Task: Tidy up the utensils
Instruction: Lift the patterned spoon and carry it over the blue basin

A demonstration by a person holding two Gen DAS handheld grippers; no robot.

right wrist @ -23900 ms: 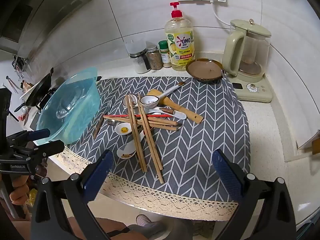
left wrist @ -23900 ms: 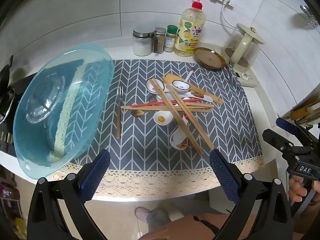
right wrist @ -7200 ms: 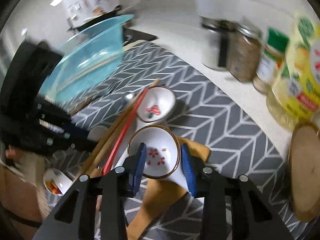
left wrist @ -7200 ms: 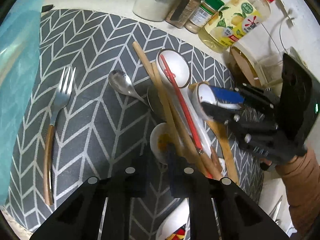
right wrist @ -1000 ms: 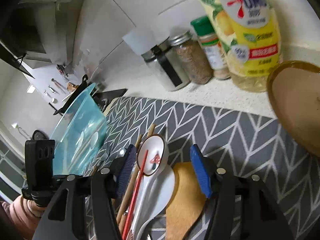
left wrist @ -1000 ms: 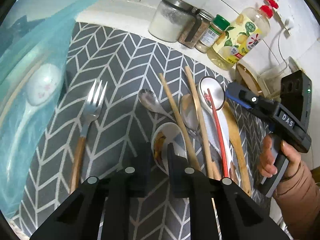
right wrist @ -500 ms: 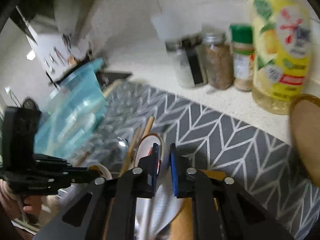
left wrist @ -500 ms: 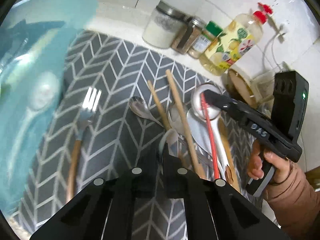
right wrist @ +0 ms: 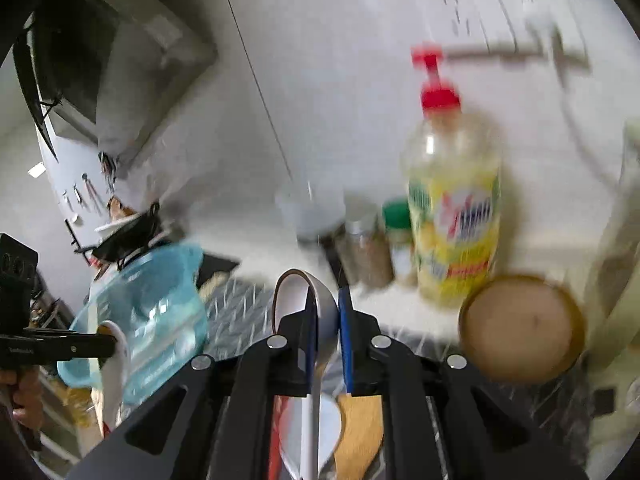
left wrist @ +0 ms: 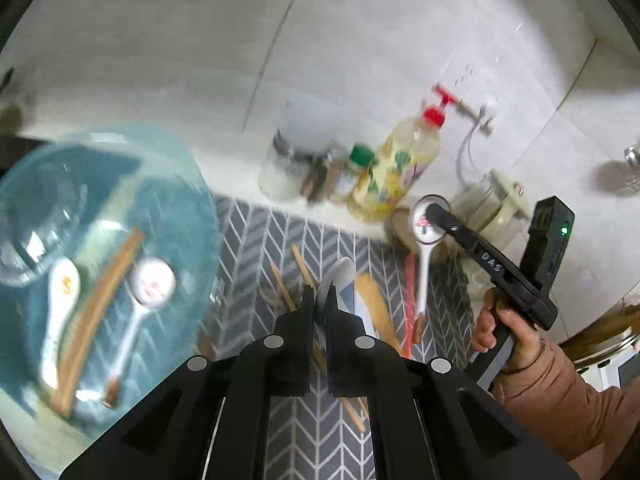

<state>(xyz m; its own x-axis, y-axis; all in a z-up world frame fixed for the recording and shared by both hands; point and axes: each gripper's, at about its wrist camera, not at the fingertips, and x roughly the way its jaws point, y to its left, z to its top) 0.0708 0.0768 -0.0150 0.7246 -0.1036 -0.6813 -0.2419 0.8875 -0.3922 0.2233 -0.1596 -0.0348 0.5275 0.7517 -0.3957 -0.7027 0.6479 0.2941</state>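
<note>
In the left wrist view my left gripper (left wrist: 319,300) is shut on the rim of a white ceramic spoon (left wrist: 340,274), held above the grey chevron mat (left wrist: 264,236). To its right, my right gripper (left wrist: 434,213) is shut on a mushroom-print spoon (left wrist: 424,226), whose handle hangs down. In the right wrist view that brown-rimmed spoon (right wrist: 292,296) stands between the pads of the right gripper (right wrist: 326,300). The teal bowl (left wrist: 176,200) at left holds two white spoons and a wooden utensil. Wooden chopsticks (left wrist: 301,266), a red chopstick (left wrist: 410,300) and a wooden spatula (left wrist: 376,308) lie on the mat.
A yellow dish-soap bottle (right wrist: 454,208), spice jars (right wrist: 364,252) and a brown saucer (right wrist: 520,326) stand along the tiled back wall. A kettle (left wrist: 492,204) is at the back right. A hand and sleeve (left wrist: 540,380) hold the right gripper. The picture is motion-blurred.
The right gripper shut on the mushroom spoon. Both grippers then rose from the mat, each lifting its spoon, and the views tipped up toward the wall.
</note>
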